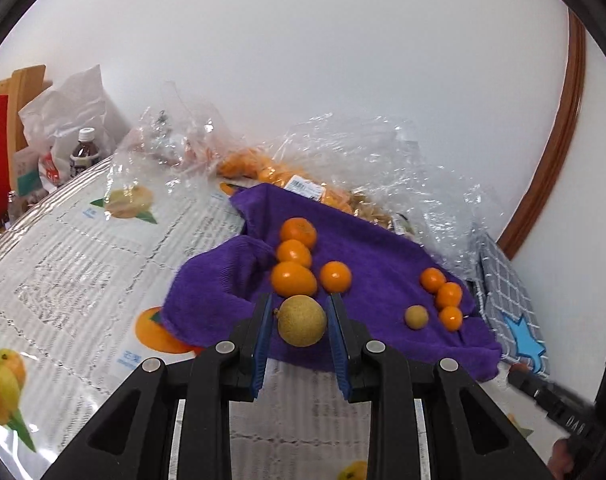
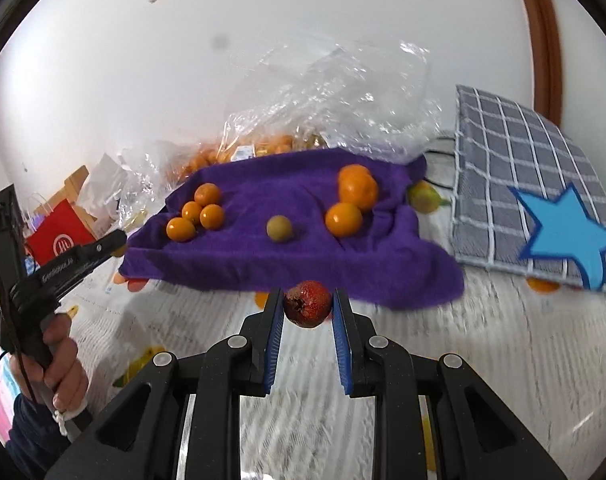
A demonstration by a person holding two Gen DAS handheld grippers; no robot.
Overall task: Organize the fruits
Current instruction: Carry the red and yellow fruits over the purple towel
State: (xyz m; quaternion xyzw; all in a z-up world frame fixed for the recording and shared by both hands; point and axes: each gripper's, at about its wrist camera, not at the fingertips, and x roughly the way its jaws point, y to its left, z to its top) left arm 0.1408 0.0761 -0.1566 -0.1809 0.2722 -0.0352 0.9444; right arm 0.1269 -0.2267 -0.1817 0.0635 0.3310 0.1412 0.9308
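Observation:
A purple towel (image 1: 367, 256) lies on the table and also shows in the right wrist view (image 2: 287, 248). On it are two groups of small orange fruits (image 1: 295, 256) (image 1: 443, 292) and a small tan fruit (image 1: 417, 317), seen in the right wrist view too (image 2: 279, 229). My left gripper (image 1: 301, 320) is shut on a tan round fruit (image 1: 302, 321) just above the towel's near edge. My right gripper (image 2: 307, 308) is shut on a dark red fruit (image 2: 307, 309), held over the table just before the towel.
Crumpled clear plastic bags (image 1: 363, 152) with more orange fruits lie behind the towel. A grey checked cloth with a blue star (image 2: 543, 192) lies to the right. A bottle (image 1: 85, 154), bags and a red box (image 2: 63, 236) stand far left. The tablecloth (image 1: 83, 260) has fruit prints.

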